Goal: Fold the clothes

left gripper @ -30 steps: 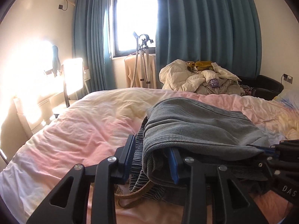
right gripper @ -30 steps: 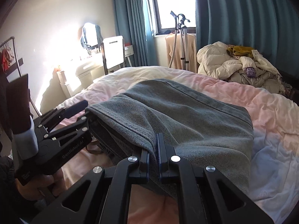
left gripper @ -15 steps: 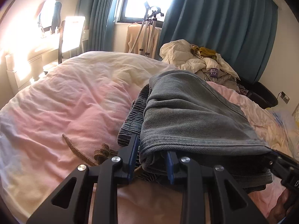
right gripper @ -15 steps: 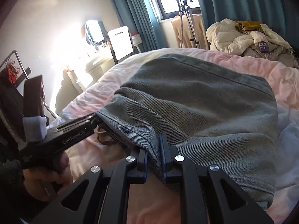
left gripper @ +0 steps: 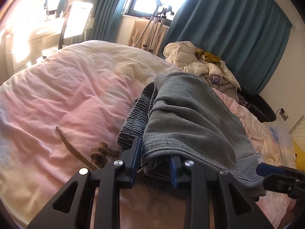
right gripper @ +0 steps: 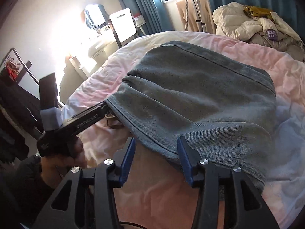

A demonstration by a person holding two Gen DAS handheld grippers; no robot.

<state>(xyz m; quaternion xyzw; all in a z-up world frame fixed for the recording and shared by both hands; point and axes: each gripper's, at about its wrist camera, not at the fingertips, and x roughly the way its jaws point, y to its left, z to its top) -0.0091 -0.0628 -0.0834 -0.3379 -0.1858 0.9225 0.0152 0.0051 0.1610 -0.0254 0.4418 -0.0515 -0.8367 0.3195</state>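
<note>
Bed (left gripper: 63, 99) bears folded jeans (left gripper: 190, 118): right tongs (right gripper: 156, 152) opening, hem freed; left tongs (left gripper: 155, 164) clamp the fold, nearly laid.

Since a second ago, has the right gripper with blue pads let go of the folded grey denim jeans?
Yes. The right gripper has opened; its jaws are still opening, spread apart at the hem of the grey denim jeans on the pink duvet.
</note>
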